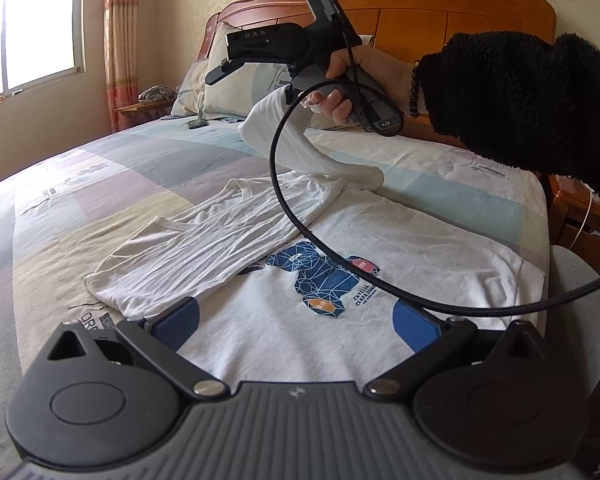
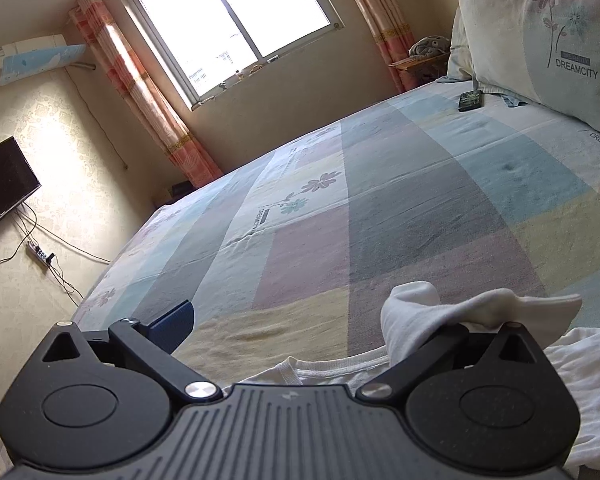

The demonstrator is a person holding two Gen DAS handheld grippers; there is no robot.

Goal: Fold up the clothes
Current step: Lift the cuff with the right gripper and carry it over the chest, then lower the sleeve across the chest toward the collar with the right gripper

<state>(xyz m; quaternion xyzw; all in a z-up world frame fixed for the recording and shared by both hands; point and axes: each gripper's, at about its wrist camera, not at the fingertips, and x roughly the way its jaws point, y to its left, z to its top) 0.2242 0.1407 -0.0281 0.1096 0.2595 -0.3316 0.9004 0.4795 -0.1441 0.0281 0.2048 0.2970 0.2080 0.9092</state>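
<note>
A white T-shirt [image 1: 440,240] with a blue bear print lies flat on the bed, its left side folded in over the chest. My left gripper [image 1: 296,326] hovers open over the hem with nothing between its blue pads [image 1: 176,324]. A hand in a black fleece sleeve [image 1: 520,92] holds my right gripper [image 1: 254,84] raised above the collar end. Its jaws stand wide apart, and the shirt's right sleeve [image 1: 300,140] drapes over one finger. In the right wrist view the right gripper [image 2: 300,316] has that white sleeve [image 2: 420,312] covering its right finger; the shirt's collar [image 2: 320,364] lies below.
The bed sheet [image 2: 380,200] is pastel patchwork, with pillows [image 2: 540,32] and a wooden headboard [image 1: 420,8] at the far end. A small dark device [image 2: 471,101] lies near the pillows. A black cable [image 1: 278,184] loops over the shirt. The bed's right edge [image 1: 544,240] is close.
</note>
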